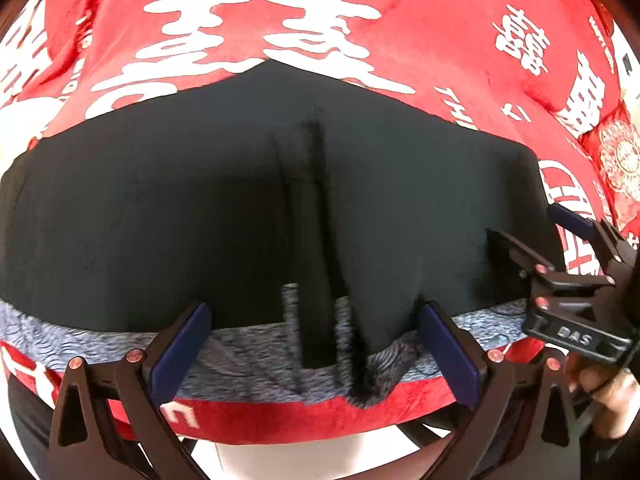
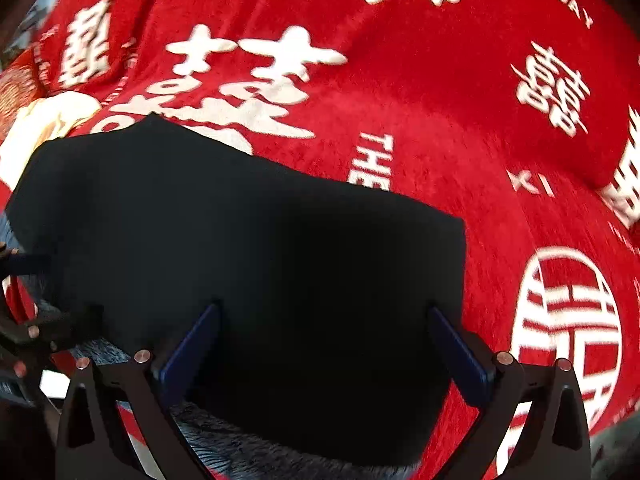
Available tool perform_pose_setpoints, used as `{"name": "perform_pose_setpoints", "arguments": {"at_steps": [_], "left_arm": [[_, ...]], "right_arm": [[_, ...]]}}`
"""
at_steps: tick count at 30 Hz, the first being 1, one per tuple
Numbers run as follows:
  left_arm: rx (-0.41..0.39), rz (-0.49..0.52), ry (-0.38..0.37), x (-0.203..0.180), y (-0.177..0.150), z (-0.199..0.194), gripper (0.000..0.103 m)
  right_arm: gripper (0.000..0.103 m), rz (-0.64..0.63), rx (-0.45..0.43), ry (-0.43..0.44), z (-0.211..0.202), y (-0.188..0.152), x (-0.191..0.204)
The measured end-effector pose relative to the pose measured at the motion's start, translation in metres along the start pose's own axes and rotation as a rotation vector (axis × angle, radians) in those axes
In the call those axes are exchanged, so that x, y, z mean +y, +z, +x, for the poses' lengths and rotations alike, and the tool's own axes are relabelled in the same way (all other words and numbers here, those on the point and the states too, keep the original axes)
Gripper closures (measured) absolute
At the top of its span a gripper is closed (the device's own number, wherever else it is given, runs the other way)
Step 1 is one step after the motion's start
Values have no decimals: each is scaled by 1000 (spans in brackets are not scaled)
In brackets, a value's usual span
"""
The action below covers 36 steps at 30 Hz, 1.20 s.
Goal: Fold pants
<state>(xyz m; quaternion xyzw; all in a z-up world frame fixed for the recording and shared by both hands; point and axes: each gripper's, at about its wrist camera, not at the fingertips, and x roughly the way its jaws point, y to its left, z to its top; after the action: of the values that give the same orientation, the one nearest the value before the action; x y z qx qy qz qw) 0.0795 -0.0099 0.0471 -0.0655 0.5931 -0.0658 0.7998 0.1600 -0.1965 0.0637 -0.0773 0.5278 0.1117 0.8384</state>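
Observation:
Black pants [image 1: 200, 200] lie flat on a red blanket [image 1: 400, 40], folded into a broad dark block. A grey fleecy strip [image 1: 248, 344] shows along their near edge, and a dark blurred crease [image 1: 316, 220] runs up the middle. My left gripper [image 1: 314, 320] is open, its blue pads spread wide over that near edge. At the right of the left wrist view, my right gripper [image 1: 532, 228] is open at the pants' right end. In the right wrist view the right gripper [image 2: 324, 316] hangs open over the pants [image 2: 240, 240], near their right edge. The left gripper [image 2: 52, 288] shows at the far left.
The red blanket [image 2: 440, 120] with white characters covers the whole surface and spreads wide beyond and right of the pants. A cream object [image 2: 40, 120] lies at the far left. A red patterned cushion [image 1: 616, 148] sits at the right. A hand [image 1: 608, 396] holds the right gripper.

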Motion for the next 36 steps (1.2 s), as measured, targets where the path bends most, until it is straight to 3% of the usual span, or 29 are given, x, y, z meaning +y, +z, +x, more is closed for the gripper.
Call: {"name": "perform_pose_setpoints", "arguments": {"at_steps": [3,5,6,8,9,12,19,31,36], "left_arm": [[-3,-37,7,23,1,-5,0],[-4,-64,-52,40,0,-11,0],[-16,-70,-42,46,-1,-17,0],[-62,-71,67,57,-1,-30,0],[-78,-72,83,64,-1,-35,0],[-83,-135,100,98,-1,-42,0],[-64,-279,138,166,-8,-39,0],[-80,-330,149,219,-27,-51,0],[-73,-339,140,234,-36,-45,0]], "right_arm": [[0,-47,-25,31,-5,2,23],[0,-120,-29,-37,-1,1,46],[0,-123,-46,-30,-4,3,52],[0,-110,-37,45,-7,10,66],[0,-125,-41,56,-10,11,75],[0,-239,-52,25,-7,14,111],[0,-205,-52,45,-12,32,127],[0,-526,-63,236,-17,65,261],[0,-571,-23,338,-2,97,288]]}}
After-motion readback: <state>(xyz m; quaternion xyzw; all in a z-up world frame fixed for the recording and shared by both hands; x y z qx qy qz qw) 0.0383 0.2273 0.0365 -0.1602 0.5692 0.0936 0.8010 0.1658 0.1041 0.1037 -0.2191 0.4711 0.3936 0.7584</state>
